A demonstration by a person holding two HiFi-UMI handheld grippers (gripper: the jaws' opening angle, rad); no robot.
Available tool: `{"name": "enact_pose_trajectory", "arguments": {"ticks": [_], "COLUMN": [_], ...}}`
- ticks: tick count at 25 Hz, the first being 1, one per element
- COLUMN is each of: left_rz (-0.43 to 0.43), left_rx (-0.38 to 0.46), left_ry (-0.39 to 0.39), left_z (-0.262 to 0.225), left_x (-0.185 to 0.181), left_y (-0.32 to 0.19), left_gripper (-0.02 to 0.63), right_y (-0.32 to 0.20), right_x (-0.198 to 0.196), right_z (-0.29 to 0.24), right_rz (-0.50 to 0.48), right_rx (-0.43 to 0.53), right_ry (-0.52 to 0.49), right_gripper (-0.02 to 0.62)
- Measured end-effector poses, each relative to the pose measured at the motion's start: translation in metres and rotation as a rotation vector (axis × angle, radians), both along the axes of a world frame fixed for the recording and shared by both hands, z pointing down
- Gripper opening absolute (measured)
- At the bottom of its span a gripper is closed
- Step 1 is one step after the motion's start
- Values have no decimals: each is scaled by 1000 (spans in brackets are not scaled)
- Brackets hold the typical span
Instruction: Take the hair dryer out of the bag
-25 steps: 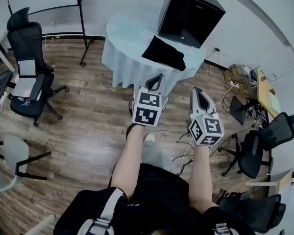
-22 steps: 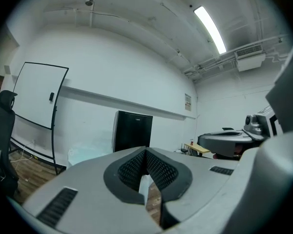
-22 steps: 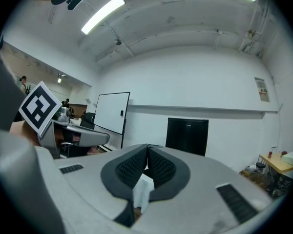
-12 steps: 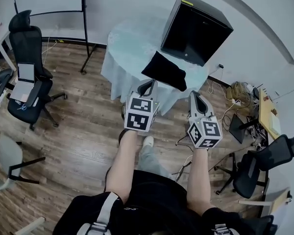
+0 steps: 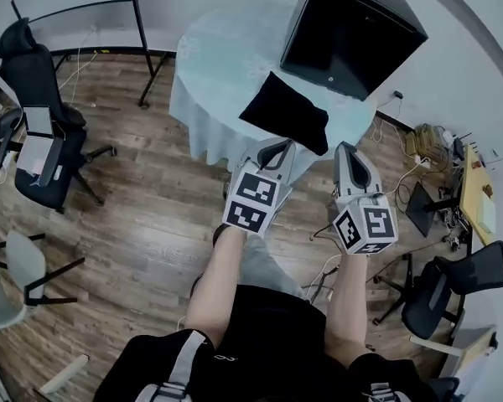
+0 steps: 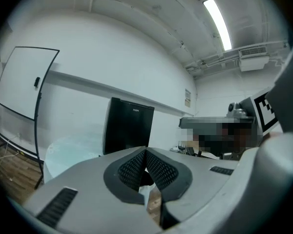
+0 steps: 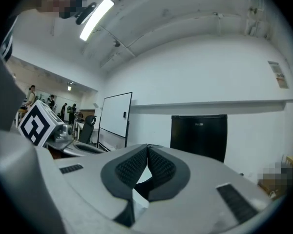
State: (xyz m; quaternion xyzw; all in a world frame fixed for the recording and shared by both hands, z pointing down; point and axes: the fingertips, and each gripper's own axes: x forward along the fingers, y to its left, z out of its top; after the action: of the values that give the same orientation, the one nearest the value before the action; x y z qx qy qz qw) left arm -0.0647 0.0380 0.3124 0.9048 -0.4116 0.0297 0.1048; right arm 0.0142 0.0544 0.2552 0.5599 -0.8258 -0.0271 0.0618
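Observation:
A black bag [image 5: 287,112] lies near the front edge of a round table with a pale blue cloth [image 5: 222,65]. No hair dryer shows outside it. My left gripper [image 5: 279,146] is shut and empty, its tips just short of the table's edge, below the bag. My right gripper [image 5: 353,152] is shut and empty too, to the right of the bag's near corner. In the left gripper view the shut gripper [image 6: 145,152] points at the table [image 6: 71,147]. The right gripper view shows its shut gripper [image 7: 148,148] with nothing in it.
A big black box [image 5: 352,33] stands on the table behind the bag. A whiteboard stand [image 5: 142,48] is left of the table. Office chairs [image 5: 33,107] stand at the left, more chairs [image 5: 453,283] at the right. Cables and a desk [image 5: 478,199] crowd the right side.
Both grippers have moved forward toward the table and the bag, which now lie closer in the head view. Both stayed shut.

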Motion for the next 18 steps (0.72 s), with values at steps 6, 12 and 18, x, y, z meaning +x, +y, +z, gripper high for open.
{"name": "enact_pose_trajectory", "arguments": {"ticks": [6,12,18], "left_rz": [43,90,121], "left_rx": [-112,-139,-120], "left_ry": [32,-17,-127], "left_z": [41,61,68], "left_x": [32,68,108], "left_y": [-38,-61,-117], "left_gripper": [14,12,12], "right_y": [-48,-87,-151], "right_x": [15,86,136], "right_z": [34,82,76], "right_rz": [-20,86,92], "right_rx": [-70,-145,-114], "right_ry": [-65,-170,-203], "right_gripper": [2,2,2]}}
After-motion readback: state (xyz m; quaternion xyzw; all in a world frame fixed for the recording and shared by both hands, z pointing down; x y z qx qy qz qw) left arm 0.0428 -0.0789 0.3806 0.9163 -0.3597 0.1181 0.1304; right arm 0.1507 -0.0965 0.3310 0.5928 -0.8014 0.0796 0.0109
